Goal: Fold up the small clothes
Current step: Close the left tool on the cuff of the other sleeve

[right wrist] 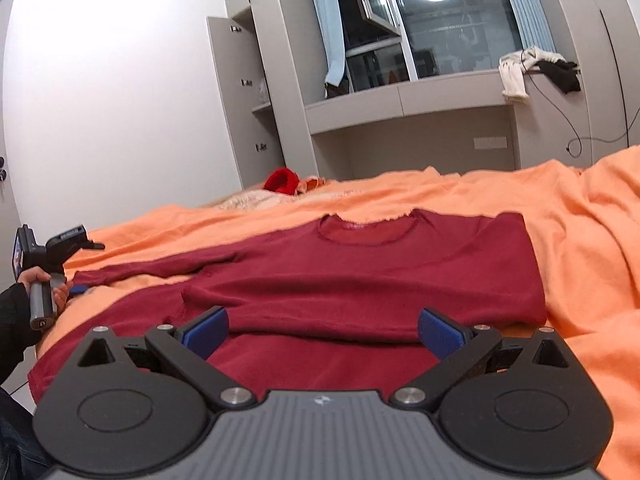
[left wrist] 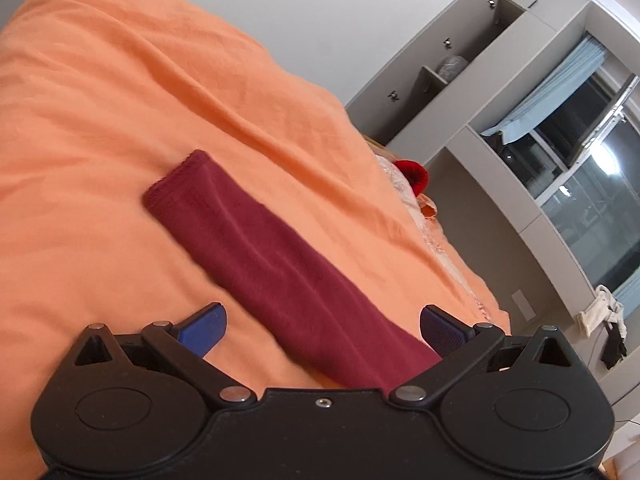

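A maroon long-sleeved shirt (right wrist: pixel 360 272) lies flat on the orange bed sheet (right wrist: pixel 580 240), neck towards the window. One sleeve is folded across the body. The other sleeve (left wrist: pixel 260 248) stretches out to the left, cuff at its far end. My right gripper (right wrist: pixel 323 332) hovers open over the shirt's lower part with nothing pinched. My left gripper (left wrist: pixel 322 332) is open too, and the outstretched sleeve runs beneath and between its blue pads (left wrist: pixel 204 332) without being squeezed. In the right wrist view a person's hand (right wrist: pixel 36 280) holds that left gripper near the cuff.
A red cloth item (right wrist: pixel 282 180) lies at the bed's far side by pale bedding. Grey cupboards (right wrist: pixel 240 100) and a window ledge with hanging clothes (right wrist: pixel 516 72) stand behind the bed. Rumpled orange sheet spreads to the right of the shirt.
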Demonstrator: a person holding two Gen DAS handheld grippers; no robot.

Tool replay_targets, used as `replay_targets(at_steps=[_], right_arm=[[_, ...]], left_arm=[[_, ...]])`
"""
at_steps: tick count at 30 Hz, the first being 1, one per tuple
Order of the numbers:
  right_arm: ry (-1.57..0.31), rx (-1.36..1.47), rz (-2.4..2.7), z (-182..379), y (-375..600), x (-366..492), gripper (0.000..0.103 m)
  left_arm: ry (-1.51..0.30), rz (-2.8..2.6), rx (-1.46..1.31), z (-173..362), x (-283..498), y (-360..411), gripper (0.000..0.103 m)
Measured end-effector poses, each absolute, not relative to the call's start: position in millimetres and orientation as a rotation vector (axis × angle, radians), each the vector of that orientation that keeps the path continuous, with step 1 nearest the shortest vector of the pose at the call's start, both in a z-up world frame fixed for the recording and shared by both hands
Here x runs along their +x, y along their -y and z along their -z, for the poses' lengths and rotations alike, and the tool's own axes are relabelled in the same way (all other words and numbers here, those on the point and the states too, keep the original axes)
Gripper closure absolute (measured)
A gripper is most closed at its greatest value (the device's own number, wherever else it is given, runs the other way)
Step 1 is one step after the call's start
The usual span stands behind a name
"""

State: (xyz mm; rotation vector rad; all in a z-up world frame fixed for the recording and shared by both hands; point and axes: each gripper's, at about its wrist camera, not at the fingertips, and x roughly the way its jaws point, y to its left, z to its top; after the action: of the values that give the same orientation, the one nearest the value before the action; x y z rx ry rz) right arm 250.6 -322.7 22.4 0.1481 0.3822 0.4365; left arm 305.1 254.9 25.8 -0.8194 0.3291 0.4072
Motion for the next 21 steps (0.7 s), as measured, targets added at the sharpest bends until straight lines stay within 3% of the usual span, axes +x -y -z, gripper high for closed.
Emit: replay_targets(at_steps=[13, 21], right_arm=[[-0.465, 0.131, -0.450, -4.4, 309.3, 261.9, 0.000], [-0.483, 0.164, -0.436, -1.4, 313.6, 262.7, 0.000]], left_arm=[[-0.345, -0.234, -0.906, -12.1, 320.0, -258.6, 0.004], [-0.240, -0.521, -0.919, -1.6, 319.6, -260.2, 0.032]])
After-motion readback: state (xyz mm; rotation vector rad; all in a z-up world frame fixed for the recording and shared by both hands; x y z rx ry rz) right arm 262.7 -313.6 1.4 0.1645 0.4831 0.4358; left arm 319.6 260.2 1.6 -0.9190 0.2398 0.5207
